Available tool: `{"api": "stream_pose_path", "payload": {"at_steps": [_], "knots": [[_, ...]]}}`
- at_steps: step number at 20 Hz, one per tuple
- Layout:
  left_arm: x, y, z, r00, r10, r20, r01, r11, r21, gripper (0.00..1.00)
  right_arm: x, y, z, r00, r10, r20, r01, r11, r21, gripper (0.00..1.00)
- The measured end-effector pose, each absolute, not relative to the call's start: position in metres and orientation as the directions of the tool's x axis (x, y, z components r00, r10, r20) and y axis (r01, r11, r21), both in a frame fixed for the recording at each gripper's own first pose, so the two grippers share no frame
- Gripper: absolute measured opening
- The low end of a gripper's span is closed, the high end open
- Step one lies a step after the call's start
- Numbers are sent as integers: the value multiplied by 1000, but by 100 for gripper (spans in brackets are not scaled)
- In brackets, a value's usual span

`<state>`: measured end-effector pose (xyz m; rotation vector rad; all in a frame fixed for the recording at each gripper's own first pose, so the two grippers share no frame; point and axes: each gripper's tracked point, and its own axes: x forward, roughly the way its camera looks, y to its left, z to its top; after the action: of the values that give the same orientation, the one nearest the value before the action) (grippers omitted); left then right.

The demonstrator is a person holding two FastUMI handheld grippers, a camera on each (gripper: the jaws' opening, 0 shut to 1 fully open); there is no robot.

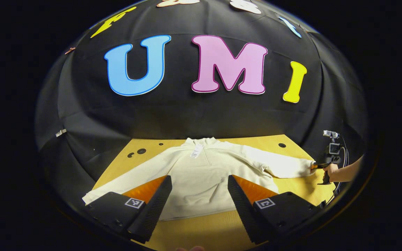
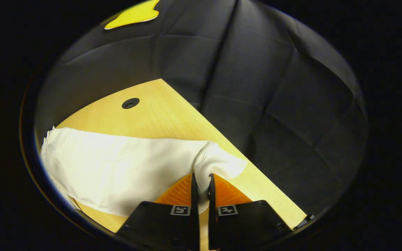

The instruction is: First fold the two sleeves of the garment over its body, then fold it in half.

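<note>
Garment (image 1: 201, 170) lies flat on the table (image 1: 291, 141), ahead of your wide-open left gripper (image 1: 199, 195). Your right gripper (image 2: 201, 184) pinches only the cuff (image 2: 218, 162) at its tips; pull fast and it could slip free or drag the body askew.

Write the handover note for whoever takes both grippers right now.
Right gripper: shut on the right sleeve at its cuff, near the table edge.
Left gripper: open, hovering over the sweatshirt hem, holding nothing.
Garment lies flat, both sleeves spread out; left sleeve untouched.
Done: only the grasp on the cuff.
Left: fold the right sleeve over the body, then the left sleeve, then fold in half.
</note>
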<state>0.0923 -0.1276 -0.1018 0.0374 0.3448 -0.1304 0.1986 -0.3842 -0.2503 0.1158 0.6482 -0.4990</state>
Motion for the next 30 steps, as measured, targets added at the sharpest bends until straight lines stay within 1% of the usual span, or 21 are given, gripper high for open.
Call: {"api": "stream_pose_path", "payload": {"at_steps": [1, 3, 5, 6, 9, 11, 14, 19, 21, 22, 23, 24, 30], "knots": [[92, -126, -101, 934, -120, -336, 131, 991, 9, 99, 199, -383, -249, 689, -388, -612, 468, 883, -33, 9], [94, -121, -104, 937, -117, -328, 124, 992, -1, 99, 198, -381, -249, 696, -369, -616, 455, 890, -20, 9], [96, -110, -105, 937, -93, -336, 97, 995, -6, 99, 197, -378, -249, 690, -363, -626, 463, 886, -3, 9], [96, -105, -103, 941, -86, -328, 88, 996, -11, 100, 200, -374, -242, 701, -357, -617, 463, 886, 15, 9], [93, -89, -98, 948, -65, -311, 65, 998, -11, 99, 207, -363, -206, 742, -349, -573, 446, 895, 32, 9], [92, -77, -100, 948, -47, -316, 43, 999, -20, 99, 213, -343, -175, 783, -324, -531, 401, 915, 33, 9], [88, -58, -105, 946, -19, -325, 2, 999, -54, 99, 237, -309, -126, 837, -266, -478, 320, 947, 33, 9], [80, -27, -101, 949, 20, -314, -46, 996, -76, 99, 281, -231, -64, 896, -183, -405, 212, 977, 27, 9], [76, -14, -100, 950, 36, -310, -66, 994, -88, 99, 291, -196, -50, 910, -139, -390, 157, 987, 14, 8], [74, -7, -101, 950, 45, -308, -78, 992, -97, 99, 296, -177, -45, 916, -108, -387, 128, 991, 27, 8], [72, -1, -102, 949, 54, -310, -92, 990, -110, 96, 302, -157, -42, 919, -87, -384, 108, 994, 33, 8], [68, 4, -105, 947, 61, -316, -104, 987, -123, 99, 308, -137, -41, 921, -66, -384, 86, 996, 36, 8], [45, 40, -120, 928, 131, -348, -194, 969, -154, 99, 328, -1, -43, 916, 95, -391, -110, 994, -16, 8]]}}
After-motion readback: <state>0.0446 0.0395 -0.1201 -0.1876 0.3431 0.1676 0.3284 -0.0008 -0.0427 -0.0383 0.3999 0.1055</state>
